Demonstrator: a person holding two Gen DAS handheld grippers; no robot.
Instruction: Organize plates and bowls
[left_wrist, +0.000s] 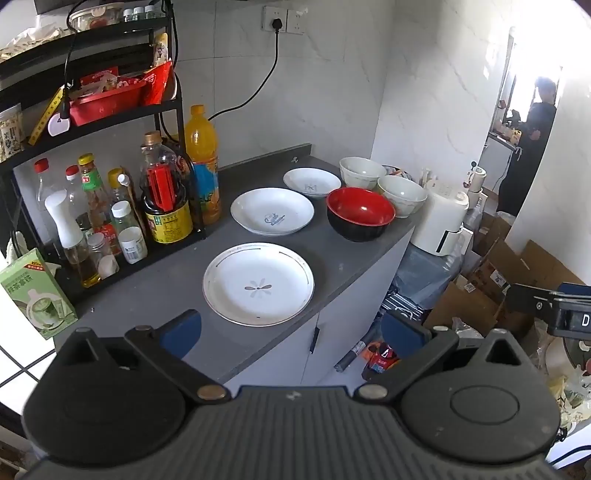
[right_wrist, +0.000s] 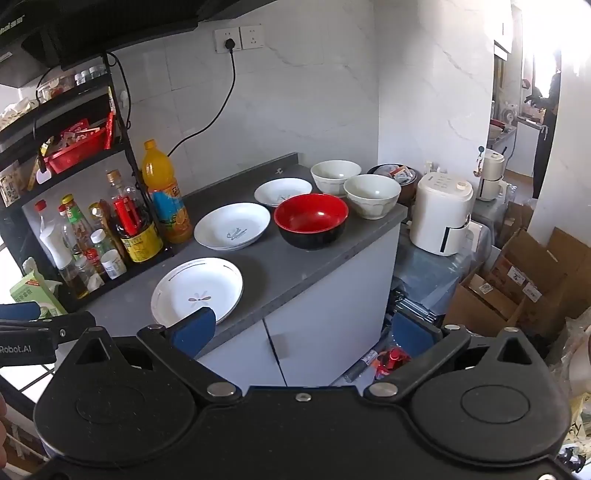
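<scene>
Three white plates lie apart on the grey counter (left_wrist: 184, 295): a near plate with a flower mark (left_wrist: 258, 283) (right_wrist: 197, 291), a middle plate with a blue mark (left_wrist: 272, 211) (right_wrist: 232, 226), and a small far plate (left_wrist: 312, 182) (right_wrist: 282, 192). Right of them stand a red bowl with a black outside (left_wrist: 360, 213) (right_wrist: 311, 220) and two pale bowls (left_wrist: 362, 172) (left_wrist: 402, 194) (right_wrist: 335, 176) (right_wrist: 372, 195). My left gripper (left_wrist: 291, 334) is open, hanging in front of the near plate. My right gripper (right_wrist: 304, 328) is open too, near the counter's front edge, with nothing between its fingers.
A black rack (left_wrist: 110, 122) at the left holds sauce bottles, an orange drink bottle (left_wrist: 201, 162) and a red basket. A green carton (left_wrist: 33, 291) stands at the near left. A white appliance (right_wrist: 441, 214), cardboard boxes (right_wrist: 517, 288) and floor clutter lie right of the counter. A person (left_wrist: 528, 147) stands in the far doorway.
</scene>
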